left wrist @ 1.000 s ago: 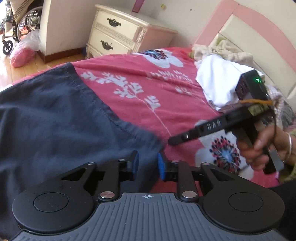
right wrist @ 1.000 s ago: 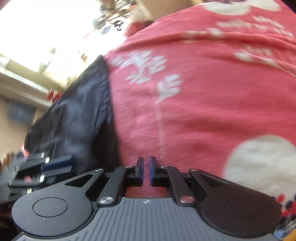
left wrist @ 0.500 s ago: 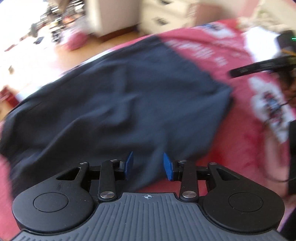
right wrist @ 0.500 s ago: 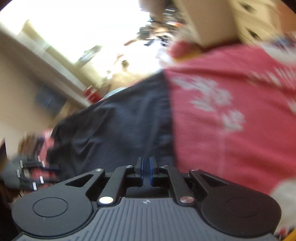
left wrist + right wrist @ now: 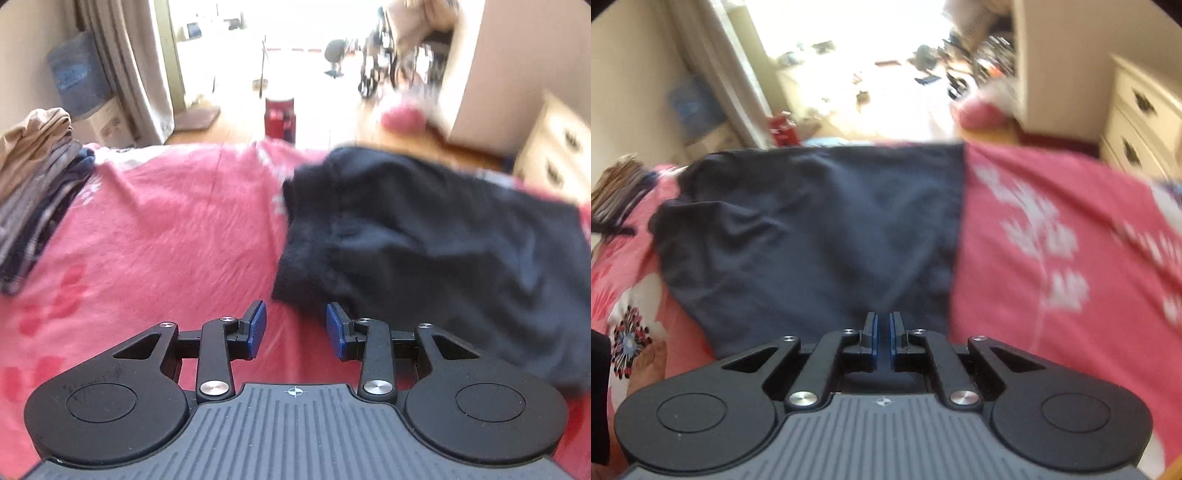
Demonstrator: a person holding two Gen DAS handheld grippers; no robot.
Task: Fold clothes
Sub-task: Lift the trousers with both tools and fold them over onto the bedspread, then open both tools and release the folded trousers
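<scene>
A dark navy garment (image 5: 820,236) is lying spread on a pink floral bedspread (image 5: 1052,258), reaching the bed's far edge in the right wrist view and sitting right of centre in the left wrist view (image 5: 424,251). The left gripper (image 5: 295,326) is hovering above the garment's near left corner with its blue pads (image 5: 257,325) standing partly apart; nothing is lying between them and the cloth is not being touched. The right gripper (image 5: 882,339) is pointing down at the garment's near edge with its jaws drawn almost together; the narrow slit shows only dark, so whether cloth is being pinched cannot be told. The bedspread is showing creases and white flower prints. Beyond the bed a bright doorway (image 5: 295,55) is opening onto a sunlit wooden floor, with a curtain (image 5: 129,66) to its left and a cream chest of drawers (image 5: 1141,110) to the far right. Only the left wrist view is showing a stack of folded clothes (image 5: 33,184) on the bed's far left and a red container (image 5: 279,118) on the floor. Only the right wrist view is showing a person's bare foot (image 5: 646,365) at the near left edge.
</scene>
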